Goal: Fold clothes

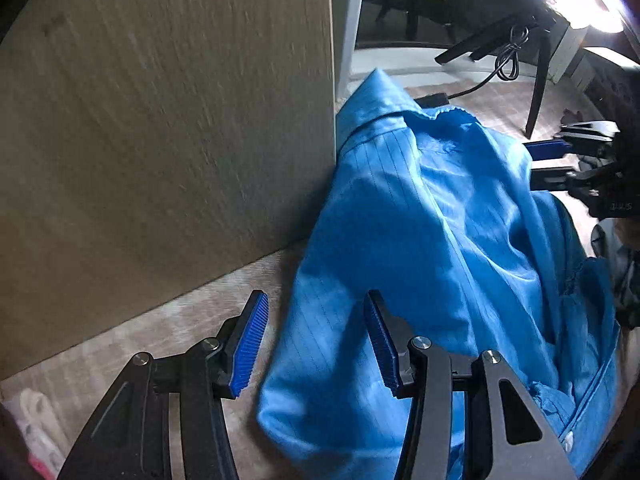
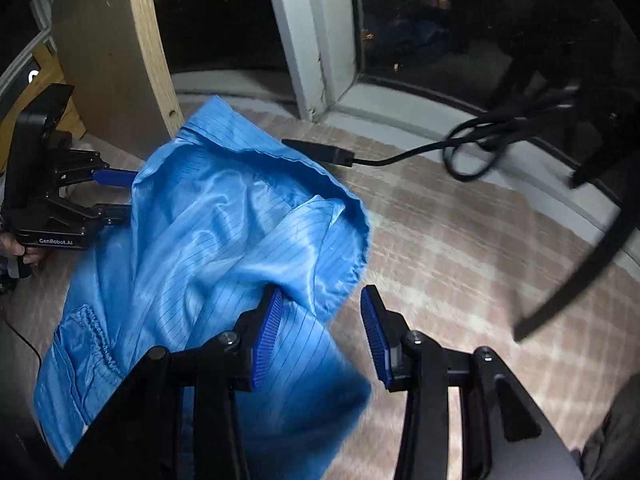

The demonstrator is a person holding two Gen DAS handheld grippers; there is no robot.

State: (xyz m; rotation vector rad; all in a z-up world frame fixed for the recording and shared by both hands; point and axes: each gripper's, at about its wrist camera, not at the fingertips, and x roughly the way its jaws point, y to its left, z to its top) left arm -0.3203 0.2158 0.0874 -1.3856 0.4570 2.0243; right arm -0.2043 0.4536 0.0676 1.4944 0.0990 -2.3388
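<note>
**A:** Looking along the left wrist camera first, what do you see?

**B:** The left hand-held gripper [image 1: 316, 344] points down at a carpeted floor [image 1: 120, 344]. Its jaws stand partly apart and nothing is gripped. The left edge of a blue jacket [image 1: 440, 240] lies below the gap between them, but the blue pads [image 1: 250, 346] do not press on it.

**A:** Where is the jacket?

**B:** Crumpled on the floor, right beside a tall beige panel [image 1: 160, 120]. Its collar end points away from the camera, toward a window [image 1: 400, 0]. The cloth has thin dark pinstripes. A gathered cuff shows at the lower right.

**A:** Anything else in that view?

**B:** The right hand-held gripper [image 1: 548, 164] comes in from the right edge, its fingers apart at the jacket's far side. A black cable [image 1: 508, 60] is looped on the floor near a dark furniture leg [image 1: 538, 88].

**A:** And the right wrist camera?

**B:** The right hand-held gripper [image 2: 320, 340] also points down with its jaws partly open, holding nothing. Its left pad [image 2: 266, 340] sits over the jacket's [image 2: 208, 248] right edge; the other pad is over bare floor [image 2: 460, 260].

**A:** Is the other tool visible there?

**B:** Yes, the left hand-held gripper [image 2: 116, 194] is at the left, a hand [image 2: 30, 254] holding its handle. Its fingers are apart at the jacket's edge; I cannot tell whether they touch the cloth. A black plug [image 2: 320, 151] lies just past the collar, its cable [image 2: 468, 148] curling toward the window [image 2: 224, 12].
</note>
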